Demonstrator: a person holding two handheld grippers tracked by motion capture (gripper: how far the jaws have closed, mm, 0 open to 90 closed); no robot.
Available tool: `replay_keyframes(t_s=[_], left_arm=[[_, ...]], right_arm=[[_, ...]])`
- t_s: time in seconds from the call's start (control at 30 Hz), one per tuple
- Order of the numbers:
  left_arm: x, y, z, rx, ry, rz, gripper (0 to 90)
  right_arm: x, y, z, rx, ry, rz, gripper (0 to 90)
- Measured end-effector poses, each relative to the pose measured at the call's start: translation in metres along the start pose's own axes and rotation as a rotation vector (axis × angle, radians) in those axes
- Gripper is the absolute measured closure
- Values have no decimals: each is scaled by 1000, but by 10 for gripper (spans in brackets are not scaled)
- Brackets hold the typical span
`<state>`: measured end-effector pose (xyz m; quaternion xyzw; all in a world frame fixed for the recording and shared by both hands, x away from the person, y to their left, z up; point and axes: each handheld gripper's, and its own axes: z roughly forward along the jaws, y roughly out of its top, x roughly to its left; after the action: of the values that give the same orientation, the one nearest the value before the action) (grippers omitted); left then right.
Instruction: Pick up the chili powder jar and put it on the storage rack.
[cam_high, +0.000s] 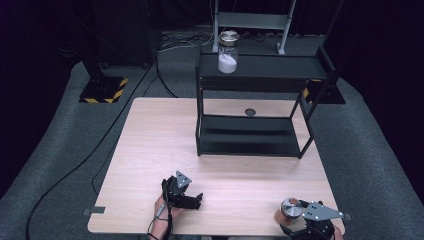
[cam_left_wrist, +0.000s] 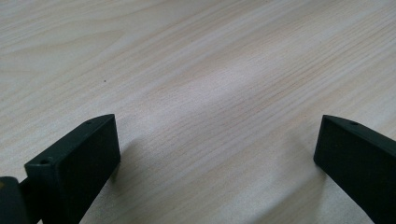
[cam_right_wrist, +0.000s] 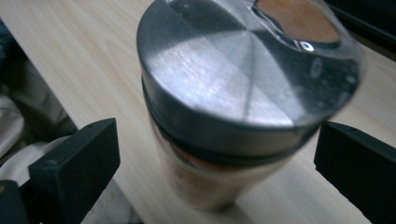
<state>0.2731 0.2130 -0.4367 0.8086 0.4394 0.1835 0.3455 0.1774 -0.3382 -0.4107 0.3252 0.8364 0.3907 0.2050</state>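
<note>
Right gripper (cam_right_wrist: 217, 154): black two-jaw claw, jaws spread wide. Between them stands a clear glass jar with brushed-metal lid and orange-brown contents (cam_right_wrist: 219, 126), upright on the pale wooden table (cam_right_wrist: 60, 51) at its near right corner. Neither jaw touches the jar; a gap shows on each side.

Left gripper (cam_left_wrist: 217, 154): same build, jaws spread wide, nothing between them but bare tabletop close beneath.

Well ahead of both grippers: a black two-tier metal shelf (cam_high: 260, 75); on its top tier, a clear glass jar of white powder (cam_high: 228, 53), upright.
</note>
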Motion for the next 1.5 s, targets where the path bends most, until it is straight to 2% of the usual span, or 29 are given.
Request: replay_keyframes(t_s=[0.07,0.1,0.17,0.23,0.33,0.47,0.93,1.13,1.5], left_arm=[[0,0,0,0,0,0,0],[0,0,0,0,0,0,0],[0,0,0,0,0,0,0],[0,0,0,0,0,0,0],[0,0,0,0,0,0,0],[0,0,0,0,0,0,0],[0,0,0,1,0,0,0],[0,0,0,1,0,0,0],[0,0,0,1,0,0,0]], right_arm=[[2,-3,3,-15,-4,-3,58],[2,-3,3,-15,-4,-3,58],[1,-8,6,-34,-5,6,143],[1,-9,7,-33,-7,13,151],[-2,-11,10,-31,11,21,237],[-1,-14,11,-43,7,22,298],[-3,-19,11,-63,16,50,309],[-2,-16,12,-57,23,50,309],[-2,1,9,-52,-33,84,309]])
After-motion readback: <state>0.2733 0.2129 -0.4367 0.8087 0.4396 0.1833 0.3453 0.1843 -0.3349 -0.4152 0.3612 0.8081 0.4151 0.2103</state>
